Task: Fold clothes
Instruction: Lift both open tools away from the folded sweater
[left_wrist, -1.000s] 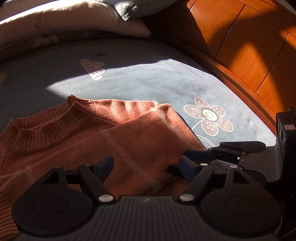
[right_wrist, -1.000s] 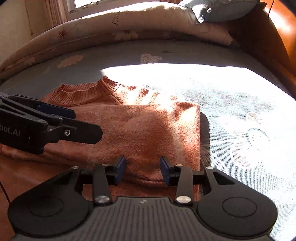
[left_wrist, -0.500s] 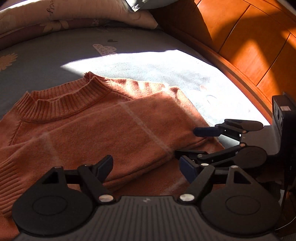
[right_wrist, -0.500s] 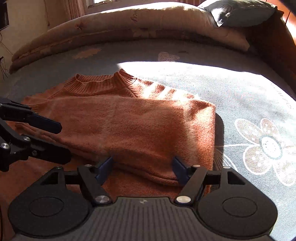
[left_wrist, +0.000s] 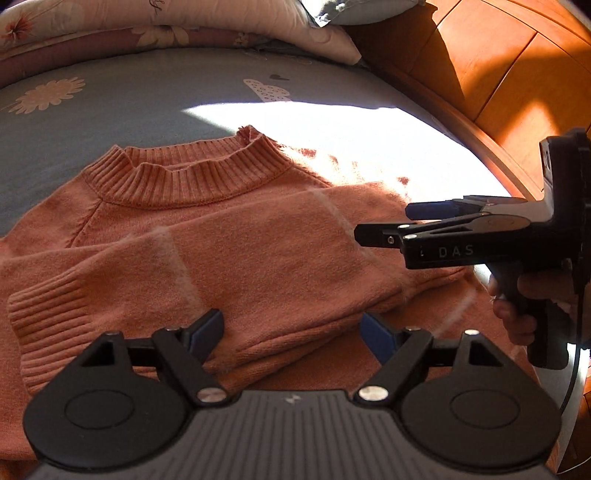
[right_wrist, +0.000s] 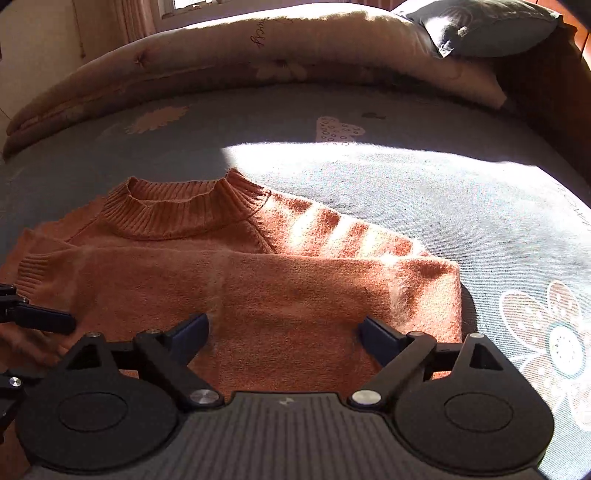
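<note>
An orange knit sweater lies flat on the bed, ribbed collar toward the far side, one sleeve folded across its chest with the cuff at the left. My left gripper hovers open over the sweater's near part, holding nothing. My right gripper, held by a hand, reaches in from the right with its jaws apart above the folded edge. In the right wrist view the sweater fills the middle and the right gripper stands open and empty above it. A left gripper finger shows at the left edge.
The grey-blue sheet carries flower prints and a bright patch of sun. A rolled quilt and a dark pillow lie along the far side. A wooden bed board runs along the right.
Both grippers have drawn back from the sweater, so more of it shows. The right gripper's jaws have spread from a narrow gap to wide open. The sweater lies still.
</note>
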